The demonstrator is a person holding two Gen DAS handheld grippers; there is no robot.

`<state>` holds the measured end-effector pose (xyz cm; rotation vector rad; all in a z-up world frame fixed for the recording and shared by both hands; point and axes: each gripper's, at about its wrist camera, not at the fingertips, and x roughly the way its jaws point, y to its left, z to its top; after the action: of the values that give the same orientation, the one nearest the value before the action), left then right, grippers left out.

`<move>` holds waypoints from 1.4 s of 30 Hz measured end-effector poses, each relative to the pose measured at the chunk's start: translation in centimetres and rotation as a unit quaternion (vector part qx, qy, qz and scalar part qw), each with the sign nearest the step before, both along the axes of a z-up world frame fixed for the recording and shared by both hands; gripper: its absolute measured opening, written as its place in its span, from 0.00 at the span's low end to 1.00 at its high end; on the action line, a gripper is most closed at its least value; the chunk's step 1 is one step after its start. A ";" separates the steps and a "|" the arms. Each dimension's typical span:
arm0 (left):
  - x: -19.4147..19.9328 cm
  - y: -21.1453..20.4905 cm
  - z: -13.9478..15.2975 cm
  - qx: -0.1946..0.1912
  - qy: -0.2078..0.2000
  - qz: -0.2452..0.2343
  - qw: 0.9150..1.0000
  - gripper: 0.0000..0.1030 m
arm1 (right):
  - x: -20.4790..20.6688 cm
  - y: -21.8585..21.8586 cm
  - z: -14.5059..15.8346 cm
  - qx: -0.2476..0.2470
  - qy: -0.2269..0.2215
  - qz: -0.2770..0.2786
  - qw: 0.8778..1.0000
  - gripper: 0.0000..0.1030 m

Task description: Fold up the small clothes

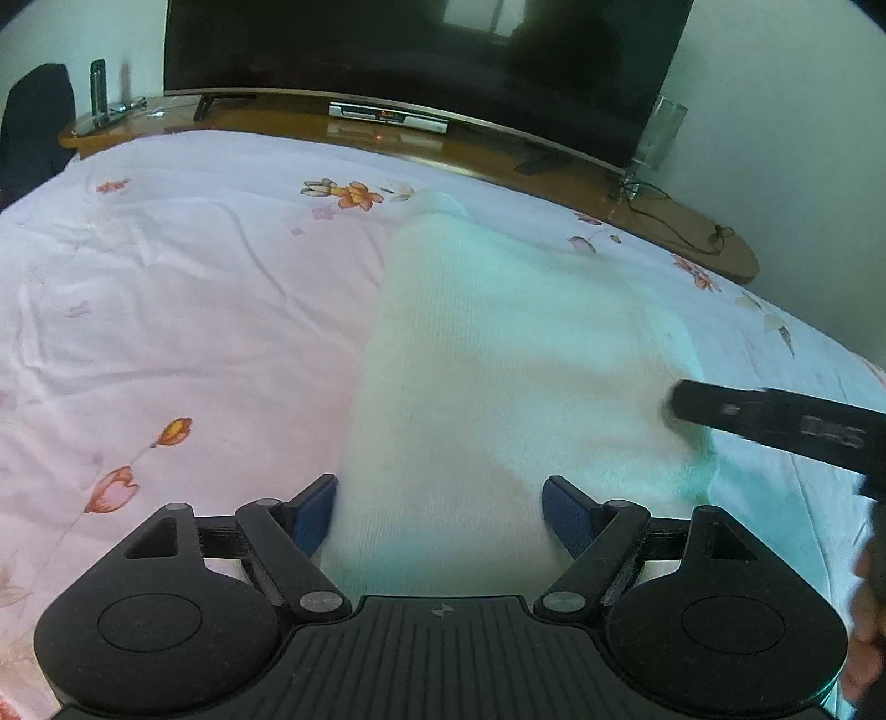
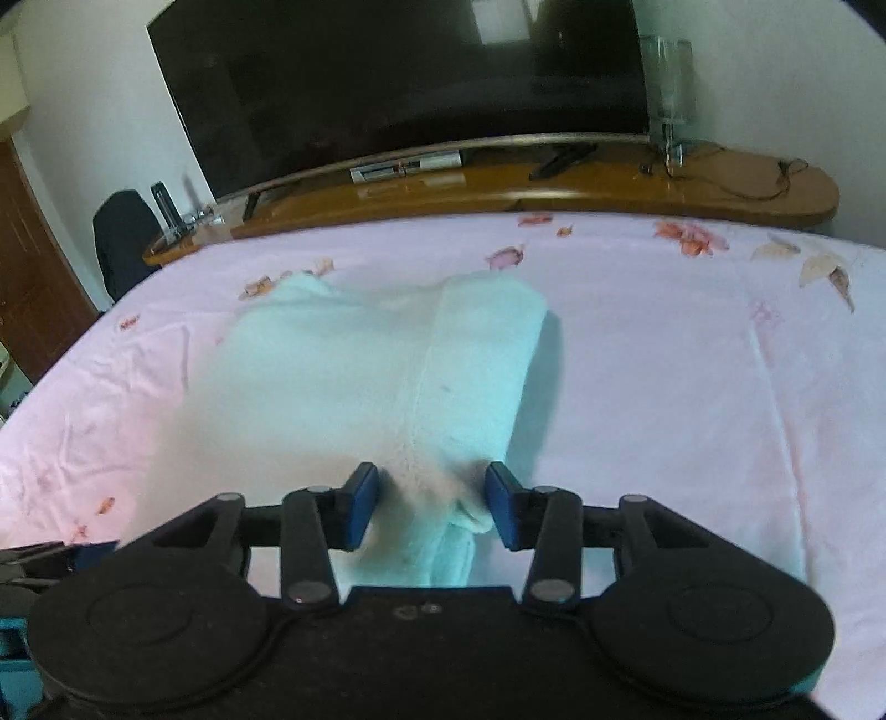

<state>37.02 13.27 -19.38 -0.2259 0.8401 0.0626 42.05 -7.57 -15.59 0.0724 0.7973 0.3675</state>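
Observation:
A pale mint-white knitted garment (image 1: 498, 354) lies folded lengthwise on the pink floral bedsheet (image 1: 166, 310). My left gripper (image 1: 440, 512) is open, its blue pads either side of the garment's near end. My right gripper (image 2: 433, 507) is open too, straddling the near edge of the same garment (image 2: 354, 376), where a narrow folded strip runs along its right side. The right gripper's black finger (image 1: 775, 423) shows at the right of the left wrist view, over the garment's right edge.
A wooden TV bench (image 1: 387, 133) with a large dark television (image 1: 421, 50) runs along the far edge of the bed. A set-top box (image 1: 387, 116), a glass vase (image 2: 670, 94) and cables sit on it. A dark chair (image 2: 124, 238) stands far left.

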 end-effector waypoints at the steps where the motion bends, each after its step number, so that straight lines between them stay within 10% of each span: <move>1: -0.2 0.0 0.2 -0.001 -0.002 0.002 1.000 0.77 | -0.7 0.0 0.4 0.005 -0.004 0.001 1.000 0.42; 16: -4.7 -0.4 2.5 0.010 -0.013 -0.011 1.000 0.77 | -7.3 -0.6 -1.0 -0.049 0.047 -0.003 0.998 0.41; 29: -12.7 0.8 9.2 0.012 -0.036 -0.039 0.999 0.78 | -16.1 -0.6 7.5 0.000 -0.033 -0.019 0.999 0.54; 32: -14.6 1.1 10.4 0.015 -0.046 -0.032 0.998 0.95 | -18.1 -0.6 8.5 0.008 -0.036 -0.030 0.999 0.61; 42: -21.2 1.3 14.9 0.051 -0.075 -0.023 0.996 1.00 | -24.5 -0.5 12.7 0.014 -0.056 -0.043 0.997 0.80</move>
<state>15.79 14.56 -4.49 -0.1132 0.6898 0.0449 17.55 -8.11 -2.88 0.1105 0.6768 0.2977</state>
